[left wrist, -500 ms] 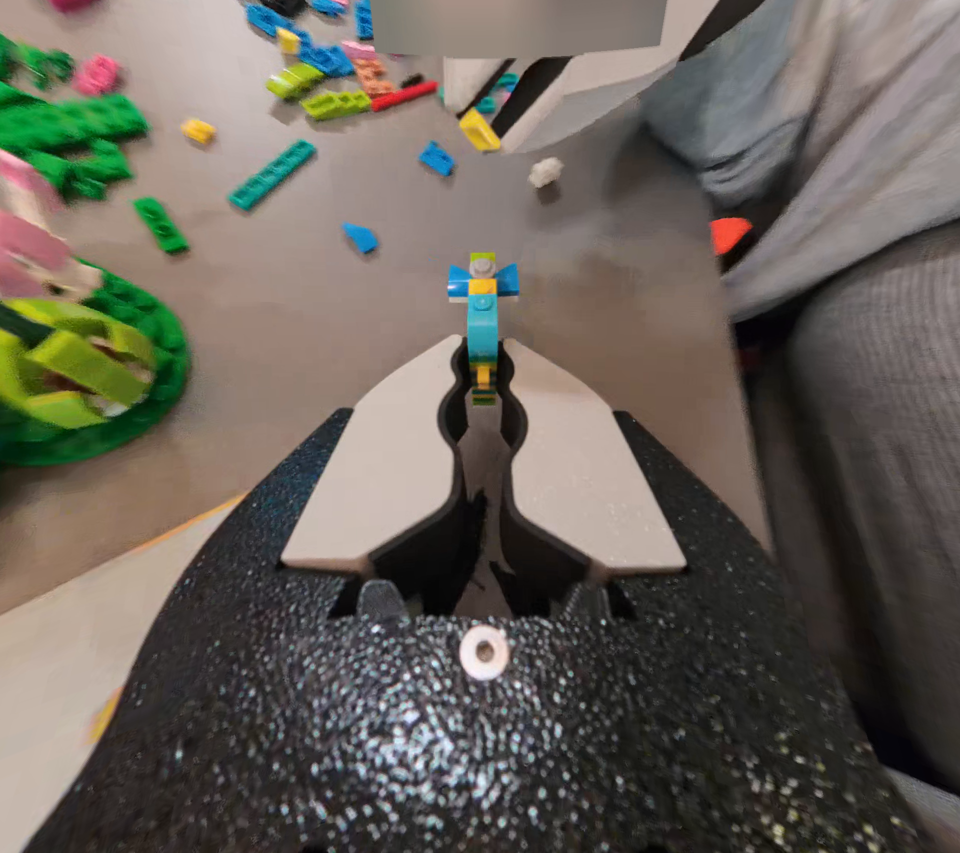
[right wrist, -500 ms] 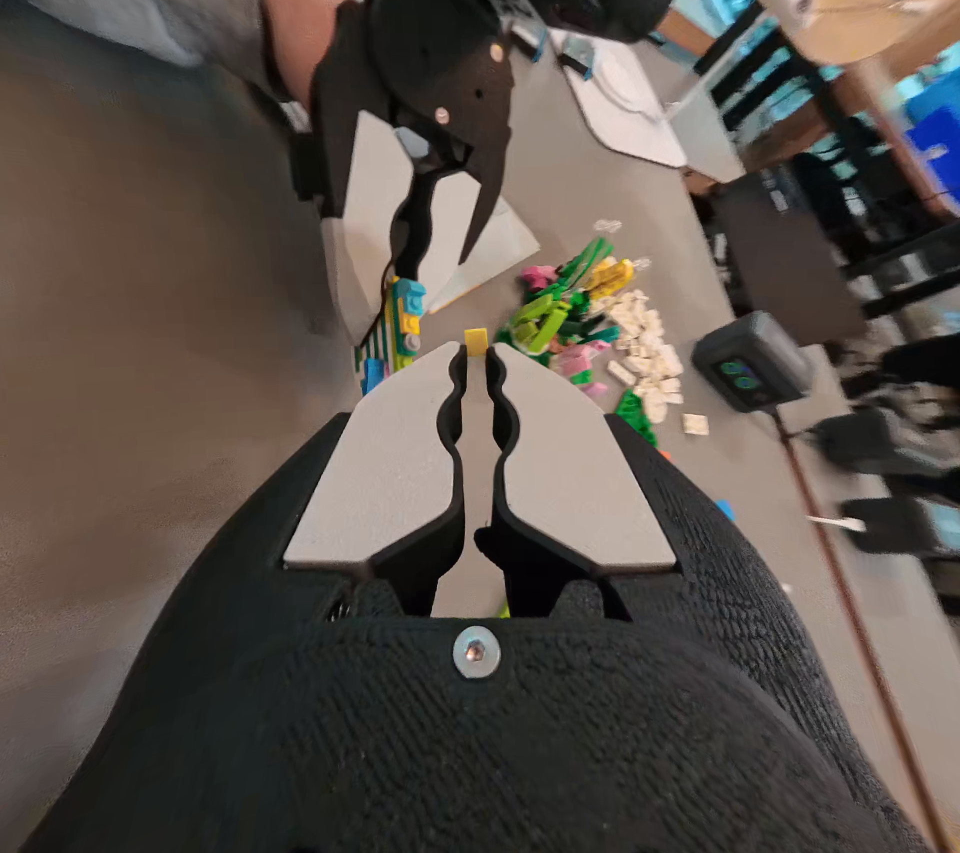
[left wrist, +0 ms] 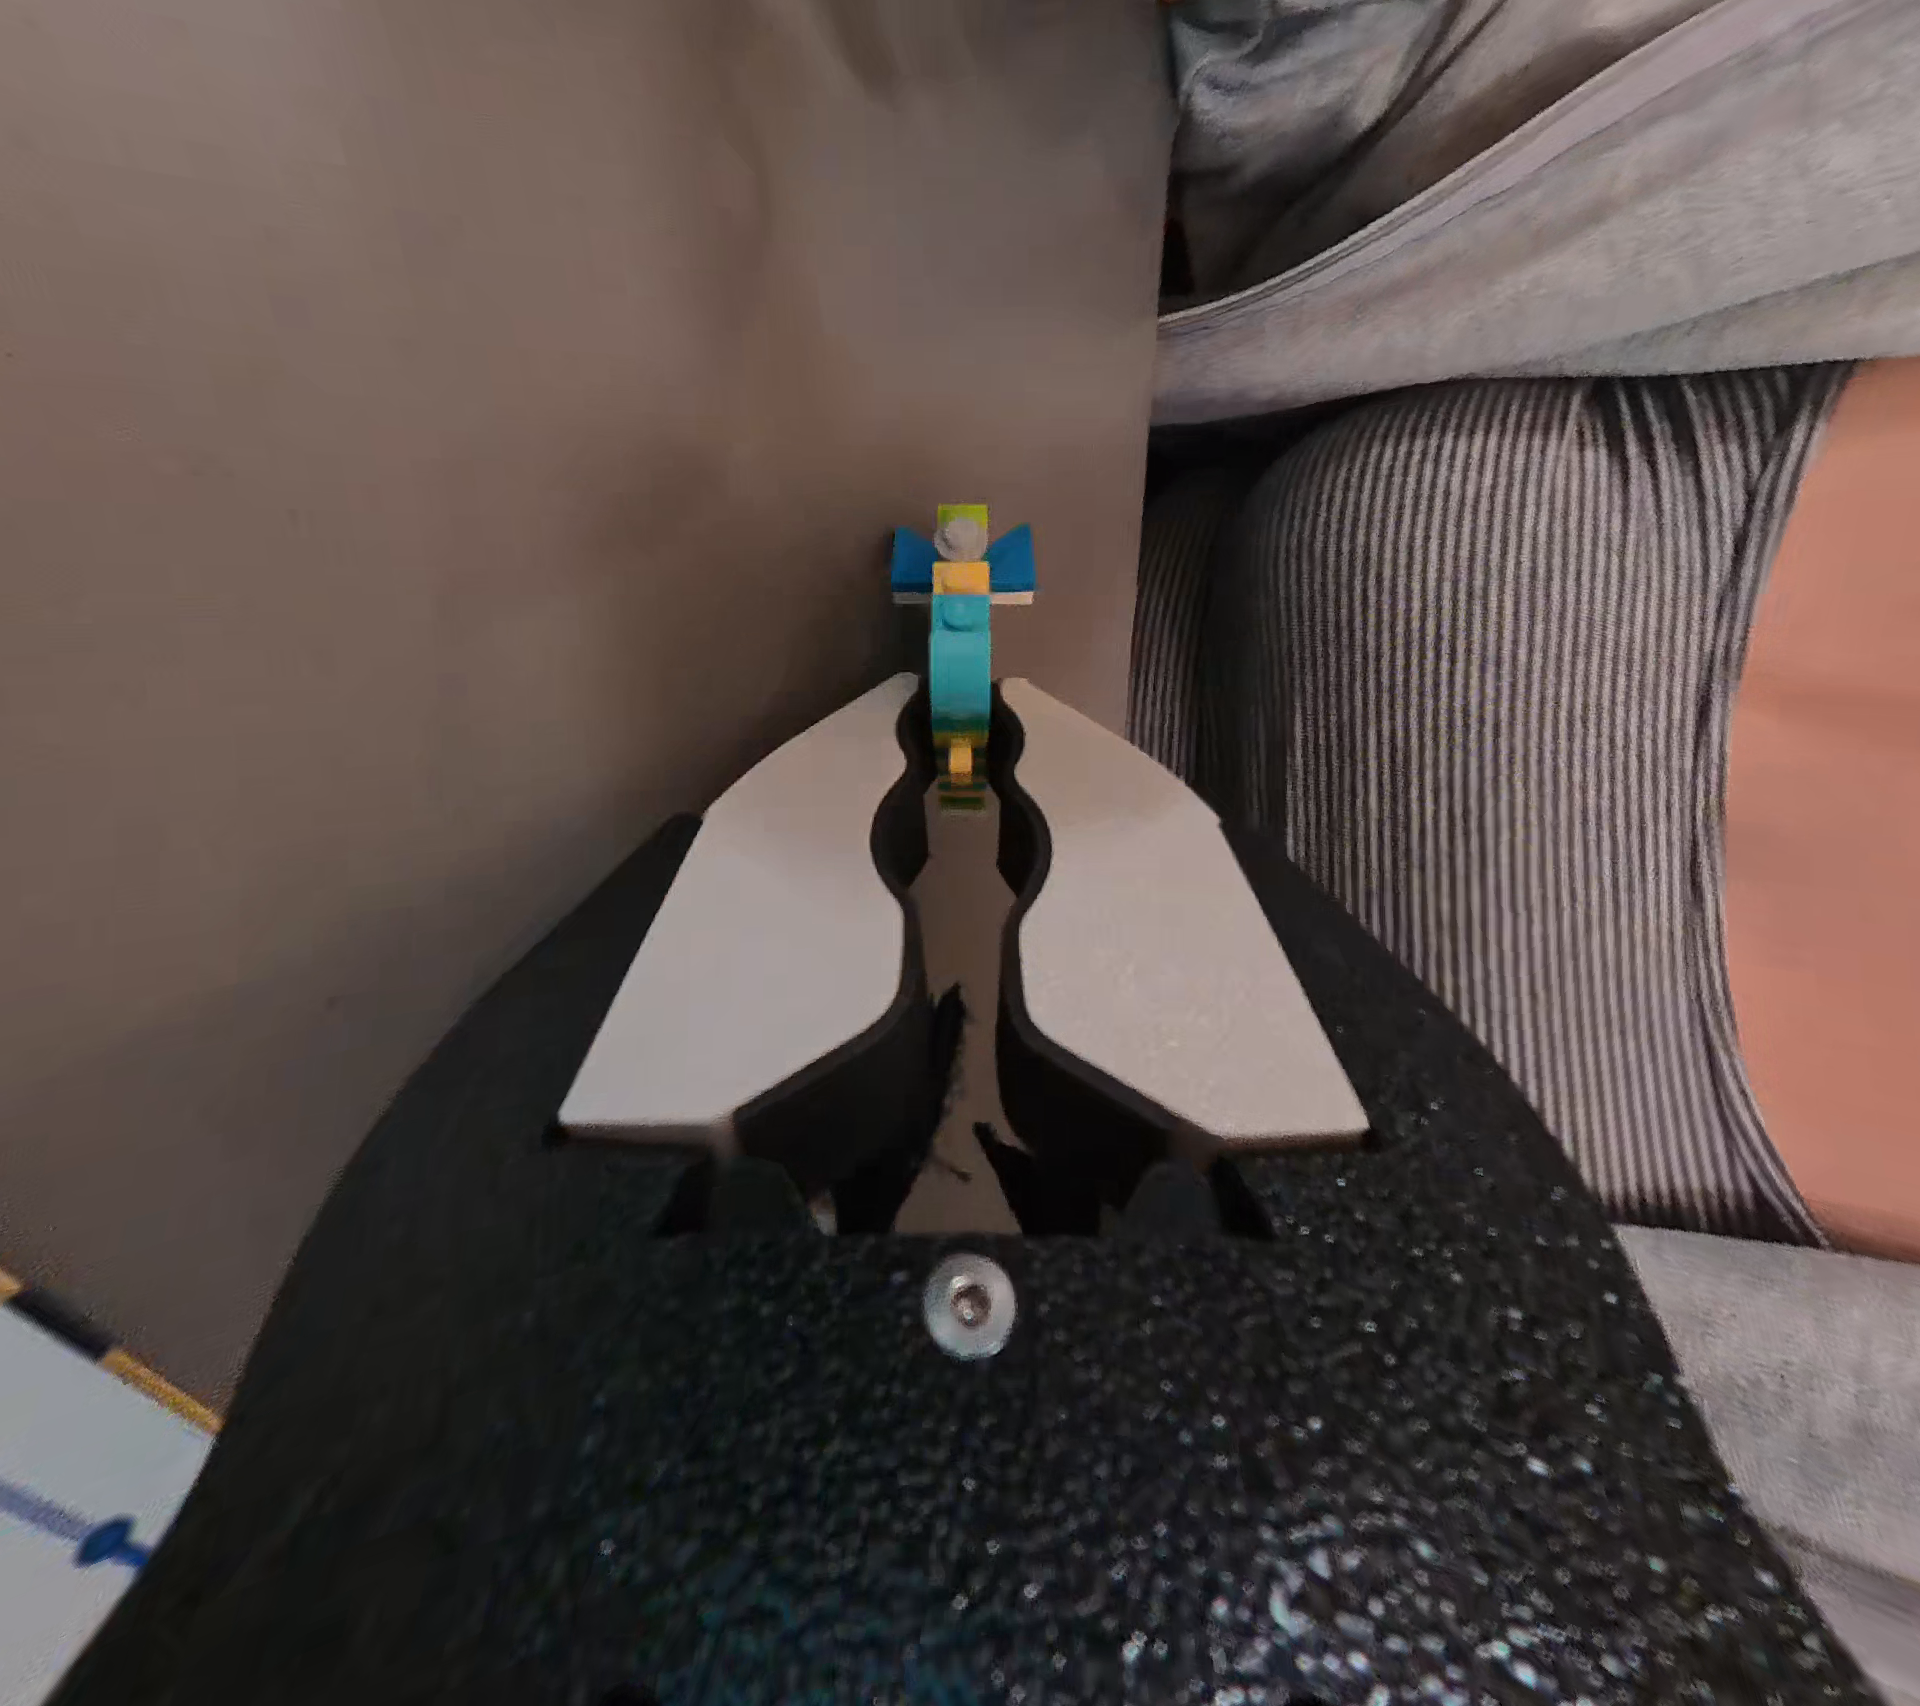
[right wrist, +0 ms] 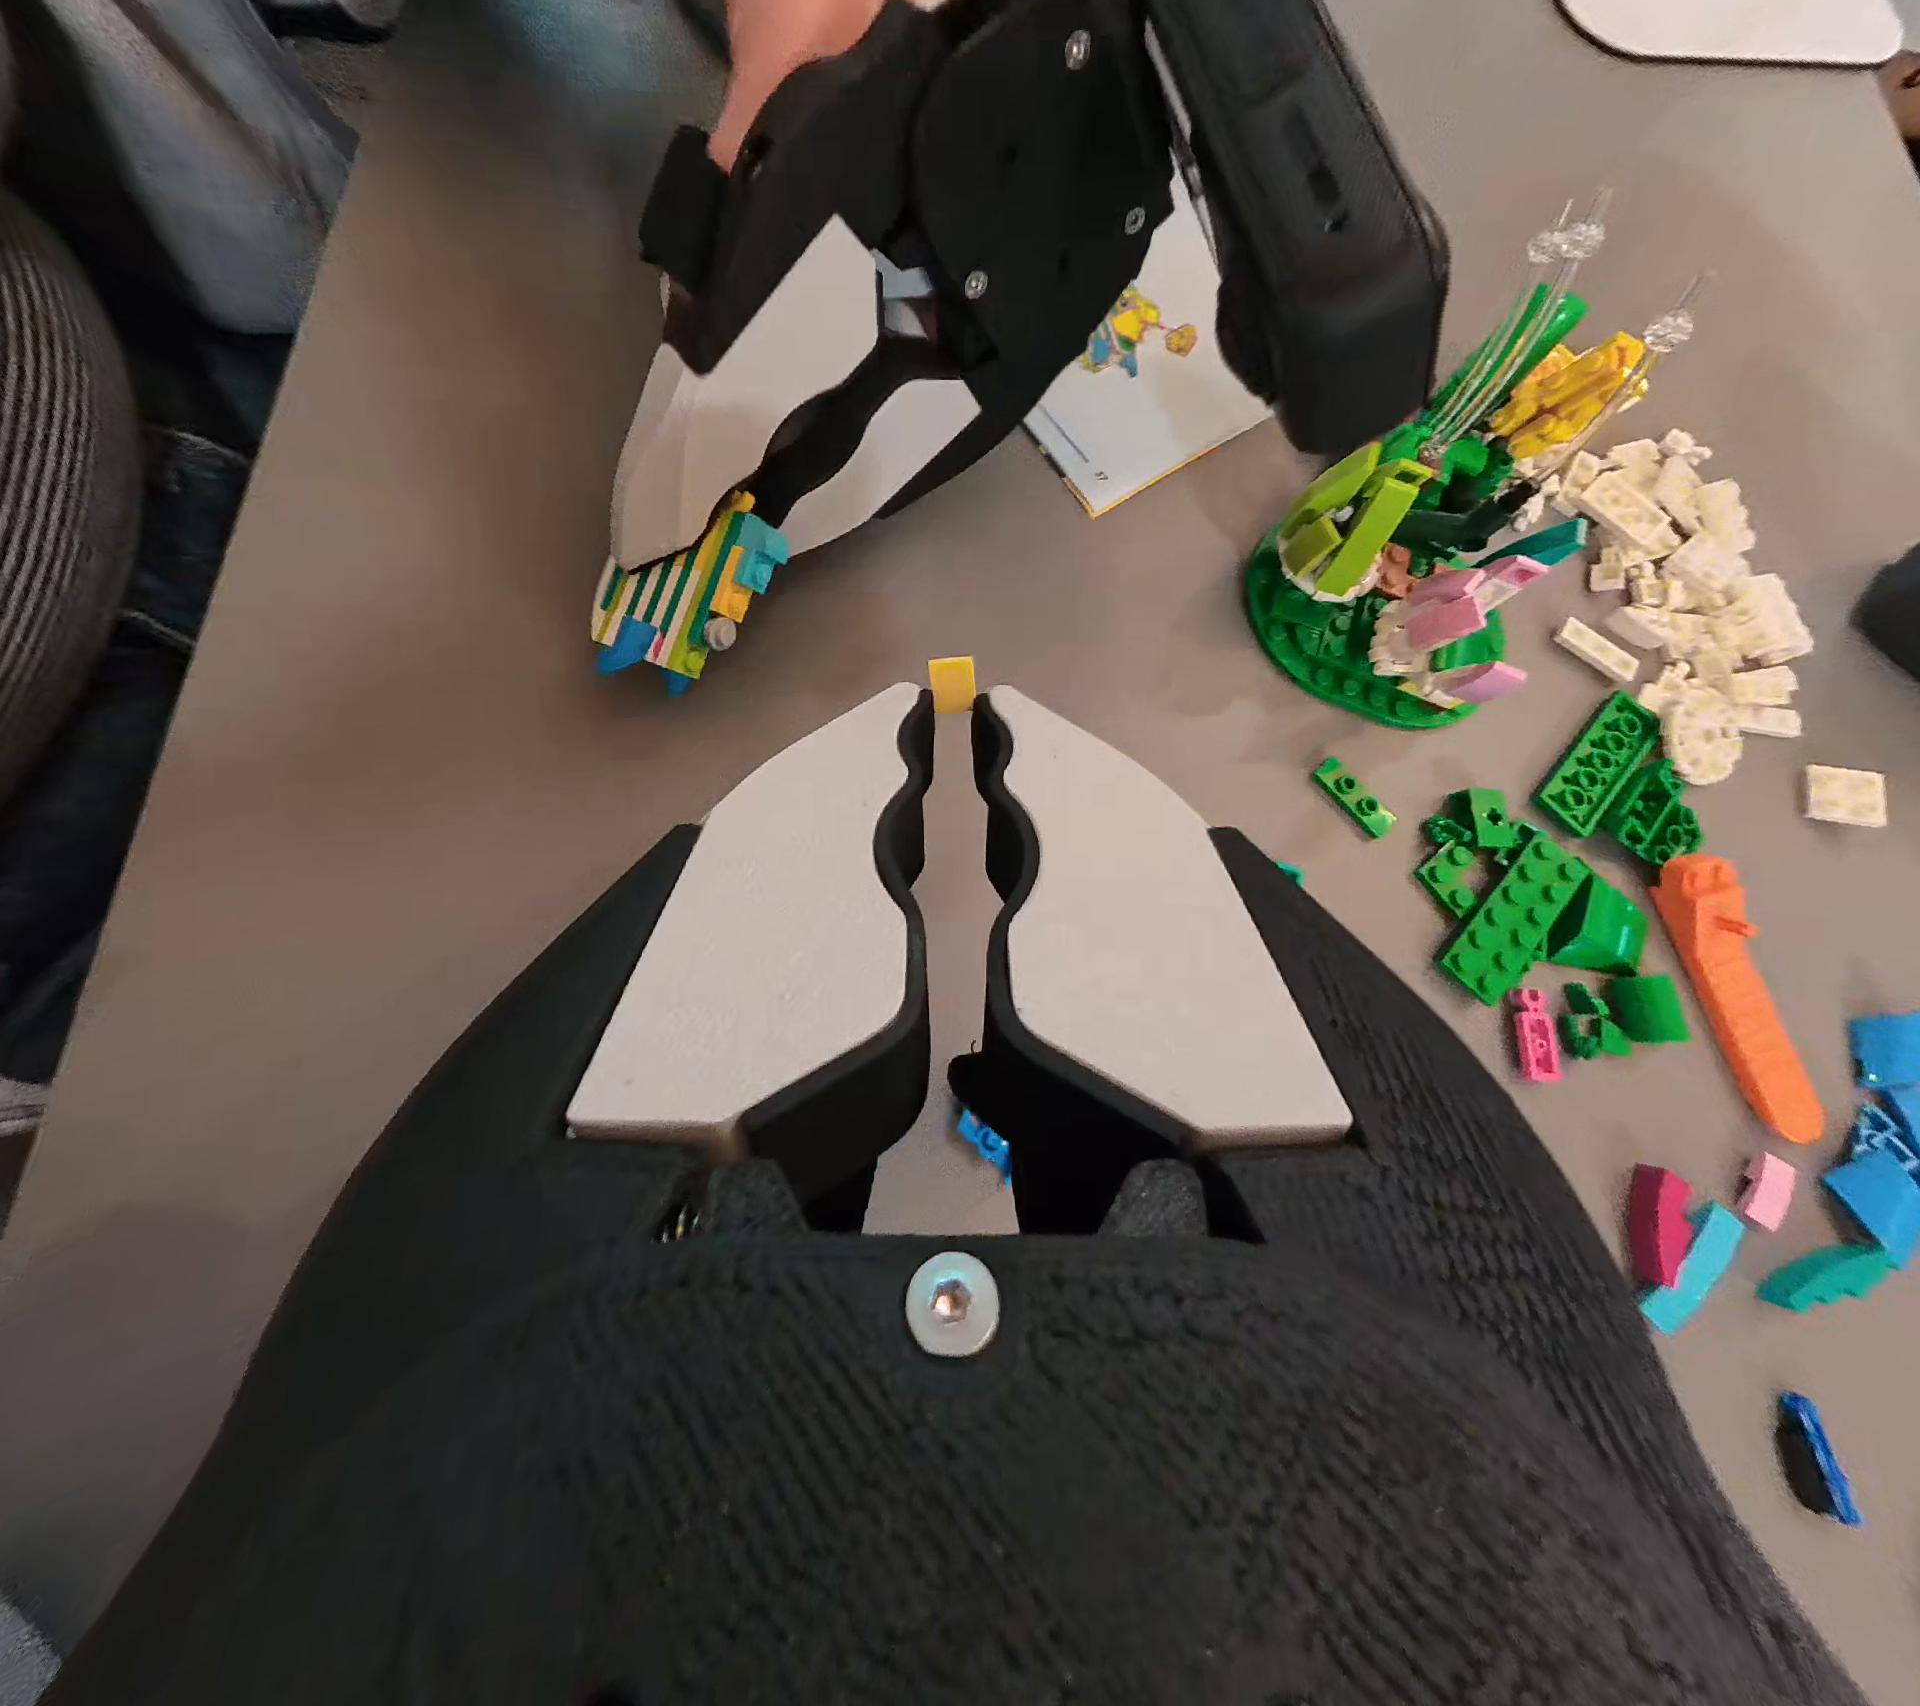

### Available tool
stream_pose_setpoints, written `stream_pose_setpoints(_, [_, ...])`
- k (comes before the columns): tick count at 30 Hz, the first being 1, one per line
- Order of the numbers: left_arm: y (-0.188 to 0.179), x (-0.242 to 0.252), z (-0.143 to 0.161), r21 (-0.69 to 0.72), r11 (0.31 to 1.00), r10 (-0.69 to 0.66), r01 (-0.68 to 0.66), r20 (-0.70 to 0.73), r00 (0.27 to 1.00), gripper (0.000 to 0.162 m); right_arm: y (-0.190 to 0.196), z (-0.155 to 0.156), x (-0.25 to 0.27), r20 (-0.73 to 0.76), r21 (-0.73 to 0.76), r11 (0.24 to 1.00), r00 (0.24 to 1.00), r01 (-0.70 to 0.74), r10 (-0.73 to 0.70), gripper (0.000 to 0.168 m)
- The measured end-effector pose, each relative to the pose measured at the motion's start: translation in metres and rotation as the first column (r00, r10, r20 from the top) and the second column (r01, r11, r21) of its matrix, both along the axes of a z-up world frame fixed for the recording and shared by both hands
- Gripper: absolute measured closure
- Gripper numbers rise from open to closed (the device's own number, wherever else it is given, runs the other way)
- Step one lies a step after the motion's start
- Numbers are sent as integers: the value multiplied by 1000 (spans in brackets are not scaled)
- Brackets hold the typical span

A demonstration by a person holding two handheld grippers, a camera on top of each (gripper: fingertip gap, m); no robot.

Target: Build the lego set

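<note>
Across the grey matte surface (right wrist: 436,825) we see the biggest hazards first. Toward its far right side stands the round green-based plant model with lime leaves and pink blooms (right wrist: 1392,576), and beside it lie the heap of small white bricks (right wrist: 1694,555) and a scatter of loose green plates (right wrist: 1527,908). A wide swing of either tool there could, we judge, knock the model over or sweep parts off the right edge.

Nearer the person's edge, our left claw (right wrist: 717,534) is clenched on the small striped fish-like build of white, lime, teal and yellow bricks with blue fins (right wrist: 686,596). From the left wrist view, the left claw (left wrist: 961,700) grips only the build's (left wrist: 961,607) narrow tail end, so most of it sticks out unsupported. We think a push on that free end could lever it sideways out of the grip or pop its layers apart. It hangs close to the surface's near edge, beside the grey-sleeved and striped clothing (left wrist: 1507,721), so a dropped build might fall into the lap.

Smallest of all, our right claw (right wrist: 951,700) pinches the tiny yellow square tile (right wrist: 952,682) right at the tips. With so little of it held, we expect it could twist or shoot out when pressed, and misaligned studs would cause just that.
</note>
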State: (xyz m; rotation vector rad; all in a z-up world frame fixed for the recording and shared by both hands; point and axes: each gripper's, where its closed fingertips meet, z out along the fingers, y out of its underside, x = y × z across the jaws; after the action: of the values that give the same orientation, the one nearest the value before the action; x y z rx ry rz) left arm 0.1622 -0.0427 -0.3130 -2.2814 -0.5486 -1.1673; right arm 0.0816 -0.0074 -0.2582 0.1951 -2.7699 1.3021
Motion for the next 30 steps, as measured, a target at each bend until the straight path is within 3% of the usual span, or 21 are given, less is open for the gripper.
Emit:
stream_pose_setpoints(3, [2, -6, -3, -74, 995, 55, -60, -59, 997, 151, 1, -1, 5, 5, 16, 1000, 1000, -20, 20, 162])
stream_pose_setpoints(8, [3, -18, 3, -91, 981, 151, -170, -193, 970, 130, 1, -6, 11, 26, 41, 998, 999, -41, 40, 163])
stream_pose_setpoints(15, [-7, -41, 6, -75, 932, 296, -354, -405, 865, 101, -2, -11, 4, 102, 53, 998, 994, 44, -49, 162])
stream_pose_setpoints(17, [-8, -50, 13, -13, 917, 348, -399, -463, 815, 104, -4, -10, 5, 147, 38, 998, 987, 57, -62, 162])
stream_pose_setpoints(20, [1, -59, 39, 198, 902, 427, -383, -533, 731, 109, -10, -2, 15, 231, -36, 999, 973, 16, -8, 162])
stream_pose_setpoints(22, [9, -57, 54, 313, 908, 419, -280, -639, 645, 111, -13, 6, 25, 298, -94, 995, 953, -18, 45, 163])
stream_pose_setpoints(25, [20, -54, 67, 396, 911, 408, -117, -818, 405, 112, -17, 13, 32, 382, -150, 988, 920, -35, 91, 162])
stream_pose_setpoints(28, [29, -50, 74, 391, 920, 385, -2, -906, 178, 121, -17, 12, 38, 456, -159, 986, 883, -45, 114, 162])
stream_pose_setpoints(30, [32, -46, 72, 359, 932, 353, 50, -930, 102, 126, -17, 12, 39, 482, -165, 985, 868, -44, 120, 162])
